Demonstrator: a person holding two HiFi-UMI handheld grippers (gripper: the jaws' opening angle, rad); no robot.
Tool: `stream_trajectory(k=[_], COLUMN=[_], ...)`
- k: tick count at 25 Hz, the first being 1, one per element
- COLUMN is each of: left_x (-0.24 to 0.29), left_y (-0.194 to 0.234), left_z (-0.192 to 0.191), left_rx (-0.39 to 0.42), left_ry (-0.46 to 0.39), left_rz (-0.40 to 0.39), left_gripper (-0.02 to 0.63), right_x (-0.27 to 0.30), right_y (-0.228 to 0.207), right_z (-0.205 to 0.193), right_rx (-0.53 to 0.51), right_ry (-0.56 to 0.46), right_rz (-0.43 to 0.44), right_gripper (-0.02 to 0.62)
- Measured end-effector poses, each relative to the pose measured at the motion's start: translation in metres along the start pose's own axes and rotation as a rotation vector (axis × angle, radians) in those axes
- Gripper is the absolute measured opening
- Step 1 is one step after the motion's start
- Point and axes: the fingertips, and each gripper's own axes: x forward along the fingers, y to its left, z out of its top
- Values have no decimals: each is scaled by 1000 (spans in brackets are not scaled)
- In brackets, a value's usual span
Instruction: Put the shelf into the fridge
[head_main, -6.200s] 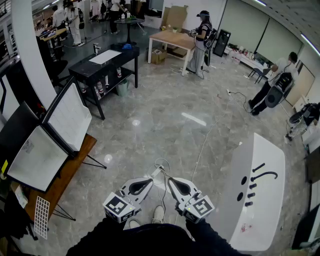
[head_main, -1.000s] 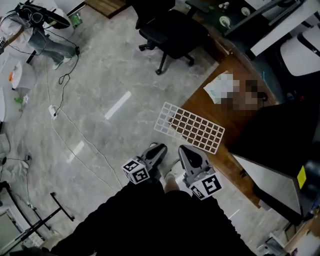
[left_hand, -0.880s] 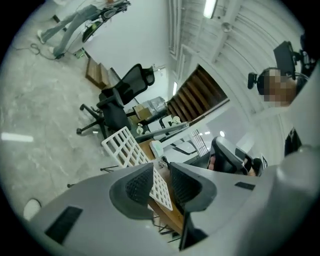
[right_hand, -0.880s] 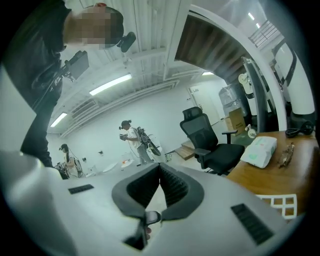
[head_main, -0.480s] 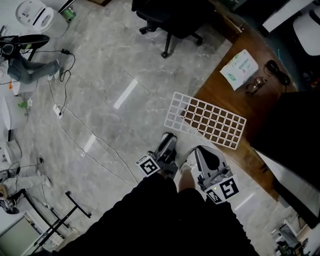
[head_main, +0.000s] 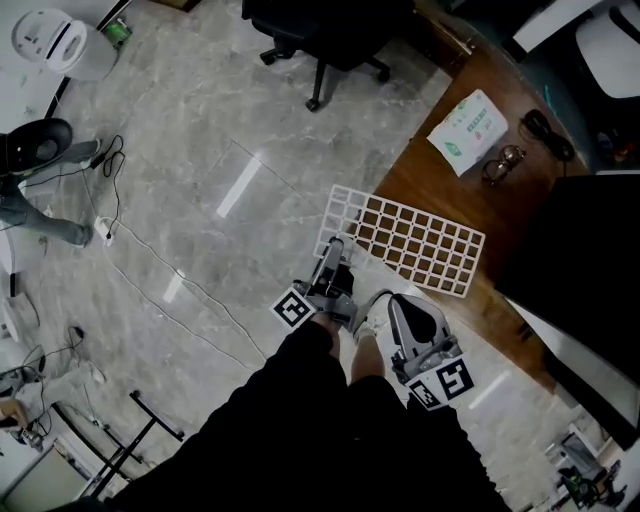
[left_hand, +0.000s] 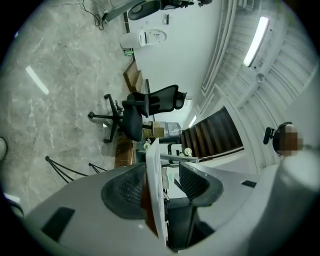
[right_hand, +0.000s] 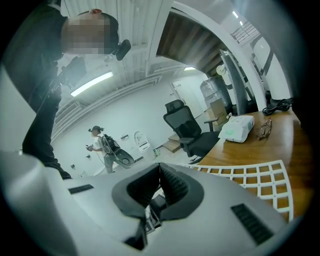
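Note:
The white grid shelf (head_main: 405, 240) lies flat on the corner of the wooden table (head_main: 440, 165), its left end hanging over the edge. My left gripper (head_main: 334, 250) is rolled on its side at that left end. Its jaws have just been opening. In the left gripper view the shelf (left_hand: 156, 170) stands edge-on between the open pads (left_hand: 125, 189) of my left gripper (left_hand: 160, 181), close to one and clear of the other. My right gripper (head_main: 388, 300) hangs shut and empty just short of the shelf (right_hand: 255, 175); its jaws (right_hand: 160, 172) are pressed together. The black fridge (head_main: 575, 240) stands at the right.
A tissue pack (head_main: 468, 122) and glasses (head_main: 505, 160) lie farther back on the table. A black office chair (head_main: 330, 30) stands on the marble floor beyond it. Cables (head_main: 150, 265) trail across the floor at left. A person (right_hand: 102, 146) stands far off.
My left gripper has moved forward and down to the shelf's left end, rolled onto its side and opened around the edge. The right gripper sank a little and stayed shut.

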Motion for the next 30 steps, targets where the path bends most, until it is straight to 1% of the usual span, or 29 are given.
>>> stream_trajectory(k=[1, 2, 6, 8, 10, 13, 15, 19, 21, 24, 28, 29, 30], left_x=[2, 4, 10, 11, 11, 10, 6, -4, -8, -12, -15, -15, -14], left_y=[2, 2, 3, 6, 8, 4, -5, -31, -45, -71, -120, -134, -148], left_z=[1, 1, 1, -1, -2, -2, -2, 4, 11, 26, 51, 56, 60], left_rx=[-4, -4, 6, 4, -10, -63, -89, -107, -113, -127, -163, -167, -168], left_ry=[-1, 0, 12, 18, 18, 7, -6, -23, -21, -28, -71, -77, -77], left_rz=[7, 12, 24, 33, 35, 15, -1, -32, -43, -55, -88, -101, -116], left_gripper=[211, 193, 76, 40, 37, 32, 31, 32, 34, 37, 36, 37, 37], right_x=[0, 0, -1, -2, -3, -7, -14, -30, -38, -56, -90, -98, -105], right_y=[-1, -2, -5, -8, -11, -17, -20, -19, -17, -19, -29, -31, -33], right_z=[0, 0, 2, 2, 2, 3, 5, 9, 11, 18, 29, 30, 31], right_rx=[4, 8, 20, 24, 28, 37, 46, 71, 101, 204, 435, 499, 565], right_ry=[1, 2, -3, -5, -6, -5, 0, -3, -15, -56, -161, -187, -213], right_rz=[-4, -7, -18, -26, -32, -39, -47, -66, -86, -143, -250, -275, -296], right_gripper=[6, 6, 6, 6, 5, 6, 6, 6, 6, 6, 12, 27, 64])
